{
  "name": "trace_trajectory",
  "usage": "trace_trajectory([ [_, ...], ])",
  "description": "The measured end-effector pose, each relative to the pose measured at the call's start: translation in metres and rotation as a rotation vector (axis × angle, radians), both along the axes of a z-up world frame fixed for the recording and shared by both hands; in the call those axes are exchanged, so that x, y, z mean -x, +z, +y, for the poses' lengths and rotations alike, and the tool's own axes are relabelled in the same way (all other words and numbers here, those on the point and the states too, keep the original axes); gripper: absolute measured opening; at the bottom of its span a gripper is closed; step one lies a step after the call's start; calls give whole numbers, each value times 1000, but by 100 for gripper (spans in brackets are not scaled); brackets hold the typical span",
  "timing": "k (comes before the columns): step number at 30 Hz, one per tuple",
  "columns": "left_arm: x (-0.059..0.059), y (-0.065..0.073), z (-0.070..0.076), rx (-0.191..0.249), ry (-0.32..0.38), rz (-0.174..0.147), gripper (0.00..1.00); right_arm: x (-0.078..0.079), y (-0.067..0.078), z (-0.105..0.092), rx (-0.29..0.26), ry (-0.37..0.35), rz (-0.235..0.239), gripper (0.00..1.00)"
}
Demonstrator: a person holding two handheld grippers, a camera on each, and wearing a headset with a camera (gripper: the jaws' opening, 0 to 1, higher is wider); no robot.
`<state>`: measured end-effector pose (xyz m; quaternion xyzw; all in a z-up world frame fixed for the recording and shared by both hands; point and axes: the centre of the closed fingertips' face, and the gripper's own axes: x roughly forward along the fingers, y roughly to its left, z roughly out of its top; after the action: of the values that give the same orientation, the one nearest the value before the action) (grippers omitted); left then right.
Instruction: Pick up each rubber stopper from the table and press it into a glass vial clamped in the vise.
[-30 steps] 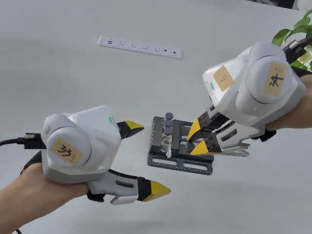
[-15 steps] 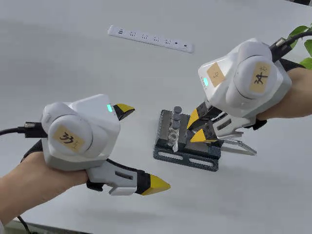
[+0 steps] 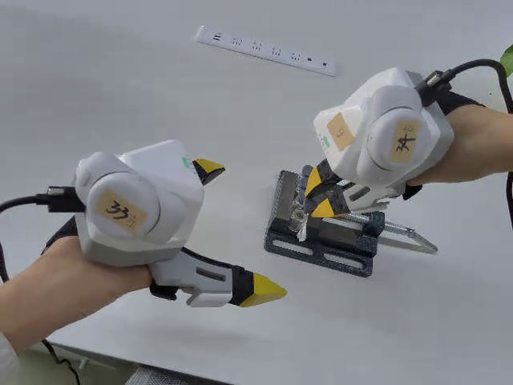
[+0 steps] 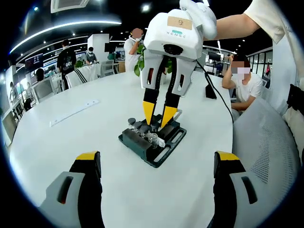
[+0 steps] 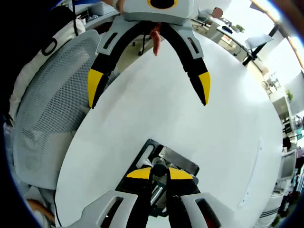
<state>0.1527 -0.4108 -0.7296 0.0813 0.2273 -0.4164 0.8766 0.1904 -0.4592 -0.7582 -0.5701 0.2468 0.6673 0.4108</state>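
The left tongs (image 3: 239,228) hang wide open over the near-left worktop (image 3: 120,80), holding nothing. To their right, the vise (image 3: 329,245) stands on the worktop with glass vials (image 3: 298,220) clamped in it. The right tongs (image 3: 319,195) are narrowed on a dark rubber stopper (image 5: 159,168), directly above the vise.

My work sits on a white round table (image 3: 120,88) with a plain, matte top. The dark vise (image 3: 321,255) rests flat on it on my right. Its metal handle (image 3: 409,238) reaches out to one side, low over the surface and touching it as far as I can tell. A white power strip (image 3: 266,50) lies well apart from the vise, toward the far side.
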Motion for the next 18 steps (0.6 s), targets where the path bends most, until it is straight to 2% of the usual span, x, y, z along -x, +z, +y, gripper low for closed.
trace_trajectory([
  [2, 0, -1, 1, 4, 6, 2, 99, 1, -3, 1, -3, 9, 1, 6],
  [5, 0, -3, 3, 5, 12, 7, 98, -2, -6, 0, -1, 52, -30, 6],
  [8, 0, -5, 3, 6, 14, 11, 98, 0, -7, 1, 1, 61, -22, 6],
  [13, 1, -7, 4, 10, 18, 16, 98, -2, -15, 0, 14, 111, -35, 6],
  [18, 0, -10, 5, 15, 24, 26, 97, -2, -14, 1, 9, 141, -26, 6],
])
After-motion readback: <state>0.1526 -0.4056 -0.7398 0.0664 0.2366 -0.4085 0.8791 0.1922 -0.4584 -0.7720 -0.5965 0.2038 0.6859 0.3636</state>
